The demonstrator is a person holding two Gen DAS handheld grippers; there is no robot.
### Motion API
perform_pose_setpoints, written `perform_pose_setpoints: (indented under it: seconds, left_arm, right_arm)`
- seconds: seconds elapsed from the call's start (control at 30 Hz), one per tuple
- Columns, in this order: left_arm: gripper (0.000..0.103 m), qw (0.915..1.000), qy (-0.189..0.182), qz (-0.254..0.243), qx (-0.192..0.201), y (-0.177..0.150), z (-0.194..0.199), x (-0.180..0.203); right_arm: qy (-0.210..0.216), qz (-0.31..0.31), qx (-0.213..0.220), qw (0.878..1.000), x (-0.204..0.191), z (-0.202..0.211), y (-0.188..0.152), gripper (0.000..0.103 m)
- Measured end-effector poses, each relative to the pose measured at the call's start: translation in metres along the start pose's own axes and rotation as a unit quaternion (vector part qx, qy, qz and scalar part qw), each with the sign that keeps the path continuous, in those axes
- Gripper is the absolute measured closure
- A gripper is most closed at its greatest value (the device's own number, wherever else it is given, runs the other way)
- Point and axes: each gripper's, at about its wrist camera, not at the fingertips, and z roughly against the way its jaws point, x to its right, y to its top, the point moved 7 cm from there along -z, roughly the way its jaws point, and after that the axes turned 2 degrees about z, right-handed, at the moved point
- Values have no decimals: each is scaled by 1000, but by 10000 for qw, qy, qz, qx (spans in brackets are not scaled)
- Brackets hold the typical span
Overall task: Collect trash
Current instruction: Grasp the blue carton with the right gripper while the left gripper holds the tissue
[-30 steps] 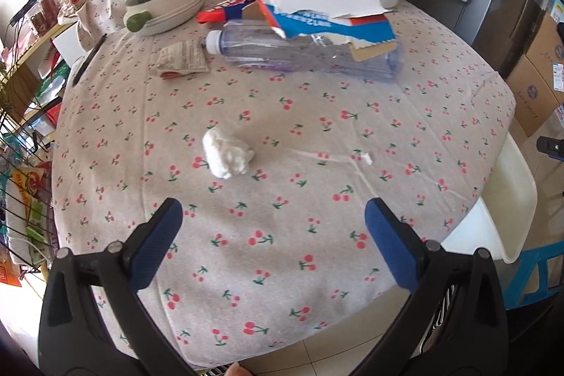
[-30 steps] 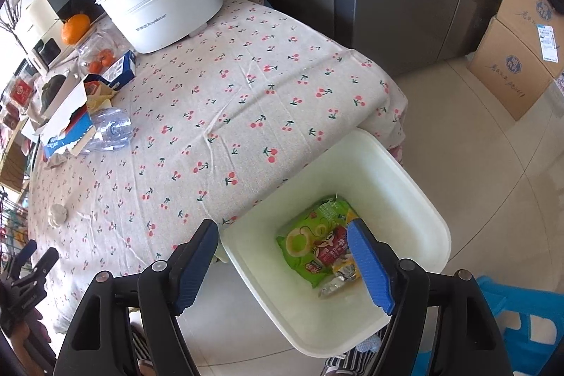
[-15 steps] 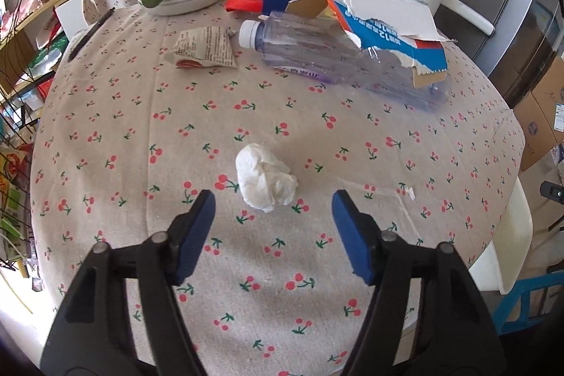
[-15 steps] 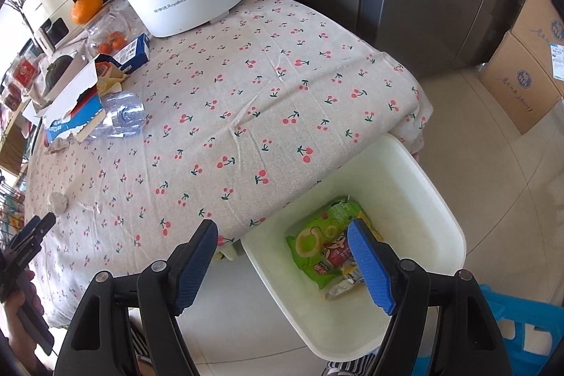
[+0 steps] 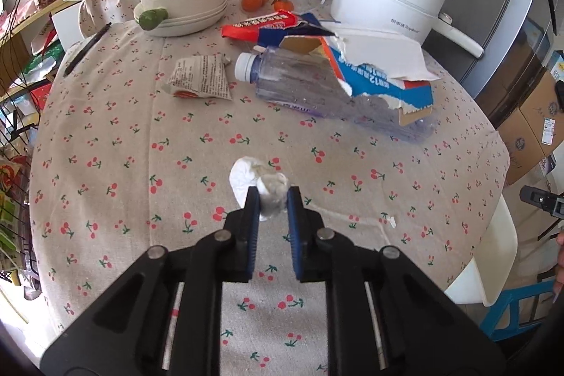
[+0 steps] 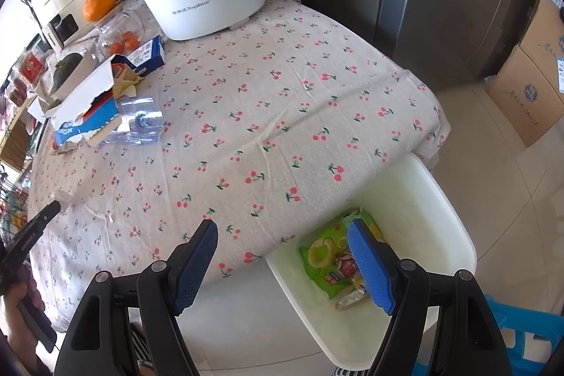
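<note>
Your left gripper [image 5: 273, 199] has closed since a moment ago, now clamping the crumpled tissue [image 5: 254, 183] on the cherry tablecloth [image 5: 141, 143], the plastic bottle [image 5: 317, 90] and torn carton [image 5: 380, 73] lying beyond; your right gripper [image 6: 282, 252] hangs jaws wide apart, empty, over the white bin [image 6: 440, 221]

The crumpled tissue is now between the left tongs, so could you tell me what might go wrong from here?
1. The left tongs pinch only one lobe of the crumpled tissue; it may slip out when lifted.
2. The white bin sits partly under the table edge, so a careless release could land on the cloth.
</note>
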Motion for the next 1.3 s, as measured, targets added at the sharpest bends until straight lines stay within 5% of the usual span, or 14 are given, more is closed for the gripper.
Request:
perform_pose_setpoints:
  seconds: [0.27, 0.63, 0.77, 1.07, 1.2, 1.27, 1.3]
  left_arm:
    - [86, 9981, -296, -260, 475, 17, 51, -6]
    - [86, 9978, -474, -43, 463, 19, 60, -30]
    - [86, 9976, -432, 150, 527, 23, 67, -43]
    - [86, 9961, -423, 503, 581, 26, 73, -64]
    - [86, 9963, -444, 499, 548, 24, 71, -63]
    - [86, 9963, -450, 475, 555, 24, 72, -63]
    - [86, 9963, -451, 470, 568, 24, 73, -62]
  right_arm:
    - [562, 539, 277, 9966, -81, 7, 46, 25]
    - [956, 1020, 557, 9886, -174, -18, 131, 22]
    - [1128, 1205, 581, 9846, -209, -17, 132, 20]
    - [522, 2937, 1031, 9489, -310, -30, 98, 19]
    - [35, 3079, 1145, 9445, -323, -48, 103, 36]
    - [-84, 3031, 1123, 9463, -322, -54, 108, 54]
    - [-45, 2992, 1074, 9481, -321, -56, 110, 72]
